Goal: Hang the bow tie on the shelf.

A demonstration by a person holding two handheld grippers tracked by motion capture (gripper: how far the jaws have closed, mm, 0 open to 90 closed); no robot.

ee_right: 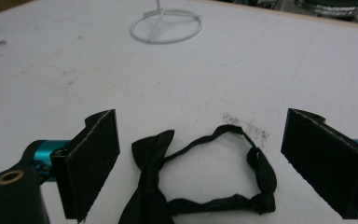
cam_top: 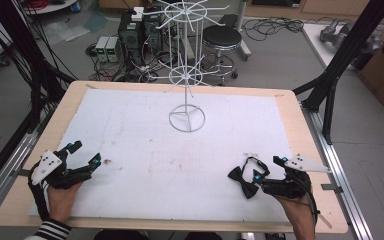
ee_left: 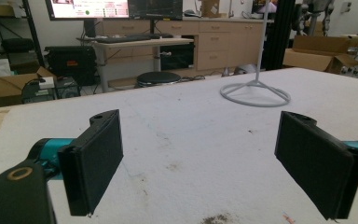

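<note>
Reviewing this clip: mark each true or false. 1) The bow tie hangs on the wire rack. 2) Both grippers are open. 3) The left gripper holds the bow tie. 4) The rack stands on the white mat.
1) False: the bow tie lies flat on the white mat, not on the rack.
2) True: the left gripper and the right gripper both stand open.
3) False: it holds nothing; the tie lies between the right gripper's jaws.
4) True.

A round black stool stands beyond the table.

Wooden table, white mat, stand, bow tie
</note>
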